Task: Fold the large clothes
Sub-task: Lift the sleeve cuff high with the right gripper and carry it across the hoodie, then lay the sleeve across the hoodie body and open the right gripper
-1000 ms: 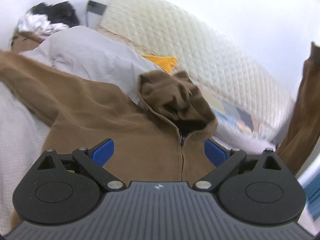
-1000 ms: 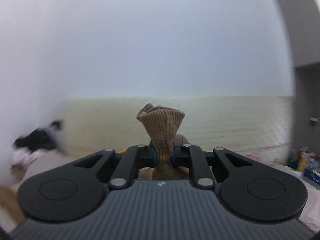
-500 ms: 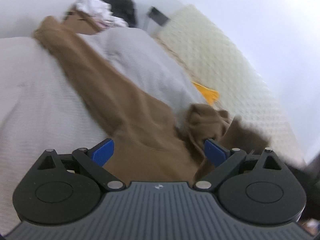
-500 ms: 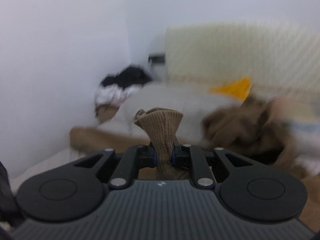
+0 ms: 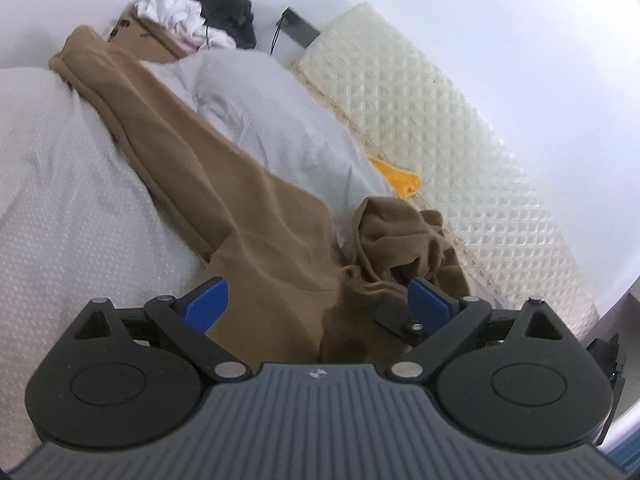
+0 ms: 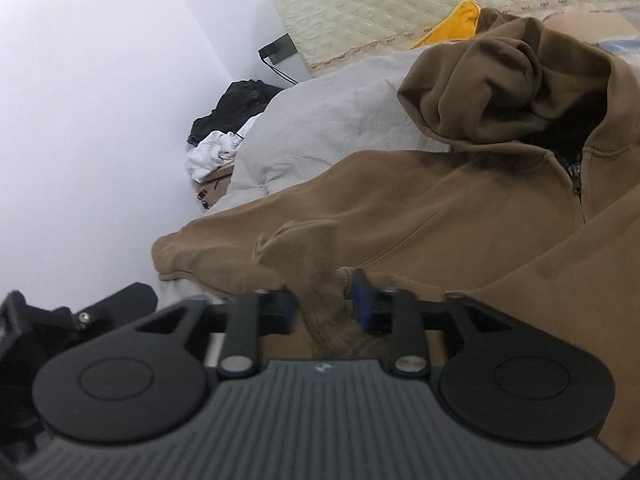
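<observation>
my right tongs (image 6: 324,304) have just been opening, the ribbed cuff (image 6: 310,256) loose between them. my left tongs (image 5: 316,300) are spread over the brown hoodie (image 5: 248,216), spread flat on the bed (image 5: 60,200), pillow (image 5: 272,120) behind.

Brown hoodie (image 5: 256,216) on a white dotted-weave bedspread (image 5: 60,200), cream diamond-quilted mattress (image 5: 460,128) behind, yellow cloth (image 5: 400,178) beside it, black and white clothes (image 5: 200,16) in the corner.
</observation>
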